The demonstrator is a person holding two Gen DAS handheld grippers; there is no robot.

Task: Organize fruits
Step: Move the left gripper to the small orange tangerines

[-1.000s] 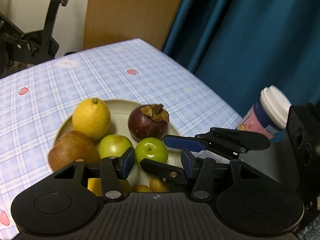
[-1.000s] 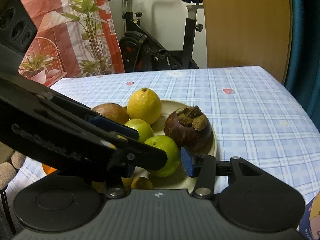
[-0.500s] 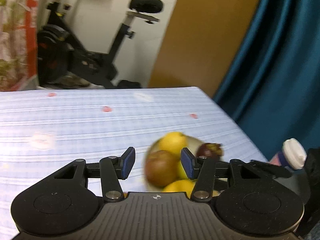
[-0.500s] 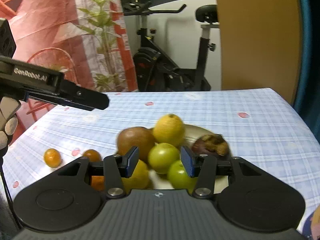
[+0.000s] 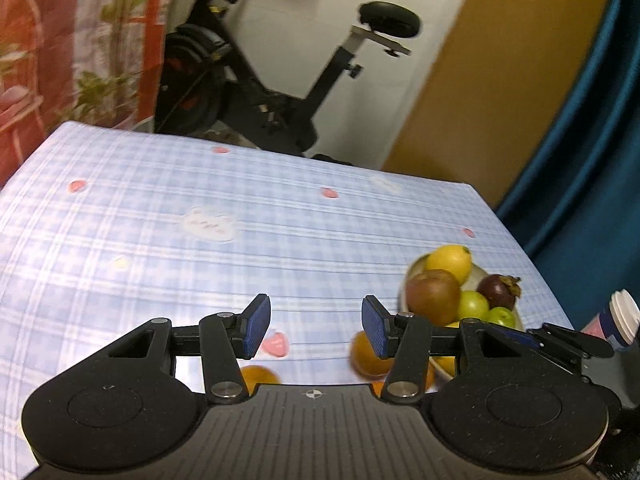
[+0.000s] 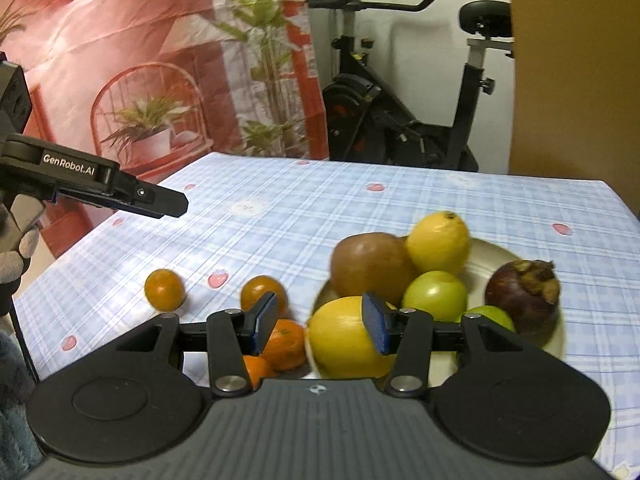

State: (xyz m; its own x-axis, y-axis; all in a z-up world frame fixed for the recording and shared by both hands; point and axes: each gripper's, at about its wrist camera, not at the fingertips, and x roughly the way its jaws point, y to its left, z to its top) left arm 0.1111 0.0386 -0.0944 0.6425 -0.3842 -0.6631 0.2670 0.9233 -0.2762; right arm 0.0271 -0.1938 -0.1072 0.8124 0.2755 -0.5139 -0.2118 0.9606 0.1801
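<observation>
Surface: checked blue tablecloth [image 6: 360, 208], exercise bike behind.
Right gripper [image 6: 318, 322]: jaws spread, empty, over the near plate [image 6: 496, 250] rim.
Left gripper [image 5: 316, 326]: jaws spread, empty, aimed at bare cloth.
Loose oranges [image 6: 165, 289]: on cloth, left of plate, below and between both grippers.
Nearer: left gripper, judging by the leftmost orange.
Plate: already crowded with a lemon [image 6: 438, 242] and other fruit.
</observation>
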